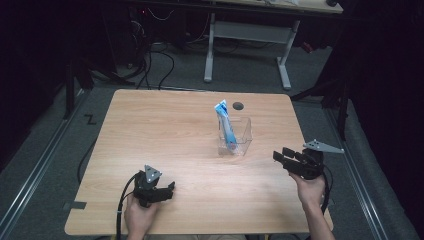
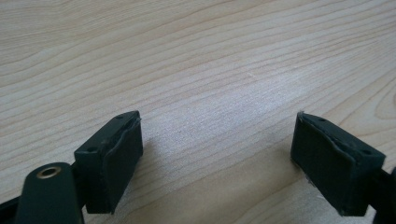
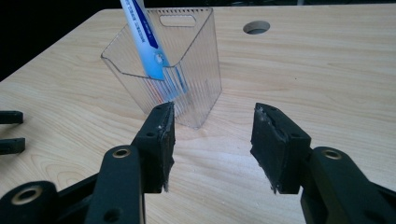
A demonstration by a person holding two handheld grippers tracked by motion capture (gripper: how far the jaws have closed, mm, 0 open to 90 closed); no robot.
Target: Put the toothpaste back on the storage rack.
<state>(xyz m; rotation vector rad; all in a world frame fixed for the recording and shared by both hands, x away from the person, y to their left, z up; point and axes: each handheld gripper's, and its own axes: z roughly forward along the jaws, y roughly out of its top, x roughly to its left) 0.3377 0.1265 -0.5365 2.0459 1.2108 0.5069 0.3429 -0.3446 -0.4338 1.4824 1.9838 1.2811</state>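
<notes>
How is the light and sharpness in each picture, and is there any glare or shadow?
High view: lit pale wooden table, dark surroundings. Left gripper view: soft shadow between the left gripper jaws, far grain blurred. Right gripper view: faint glare on the clear plastic box holding the blue-and-white tube; near jaws slightly soft.

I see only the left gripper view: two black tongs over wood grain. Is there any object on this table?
Observer: Yes. A clear plastic holder stands right of the table's middle.
Operator: Is something inside it?
Observer: A blue and white tube leans in it, its top sticking out above the rim.
Operator: Where is the other gripper?
Observer: The right gripper is near the table's right edge, aimed at the holder; in its own view the holder is just ahead.
Operator: Does it hold anything?
Observer: No. Its tongs stand apart with bare wood between them.
</notes>
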